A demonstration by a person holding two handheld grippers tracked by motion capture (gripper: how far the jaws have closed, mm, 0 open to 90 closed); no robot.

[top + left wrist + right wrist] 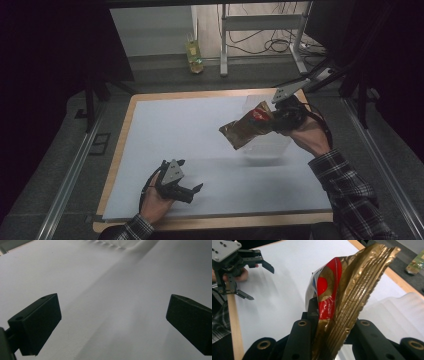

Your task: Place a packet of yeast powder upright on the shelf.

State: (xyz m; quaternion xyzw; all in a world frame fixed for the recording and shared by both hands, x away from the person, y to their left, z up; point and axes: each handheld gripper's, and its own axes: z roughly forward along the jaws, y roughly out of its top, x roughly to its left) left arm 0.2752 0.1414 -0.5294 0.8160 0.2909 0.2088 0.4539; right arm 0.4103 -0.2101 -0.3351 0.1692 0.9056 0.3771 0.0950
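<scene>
One crinkled gold-and-red foil snack bag [245,129] hangs clamped in the right gripper [280,117] above one clear plastic tub [267,145], while the left gripper [187,187] rests wide open on the white table [200,130].

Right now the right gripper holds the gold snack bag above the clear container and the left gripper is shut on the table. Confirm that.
One detail is wrong: the left gripper is open, not shut; the left gripper view shows its jaws wide apart over the bare white table. The rest holds: the right gripper holds the gold snack bag above the clear container.
</scene>
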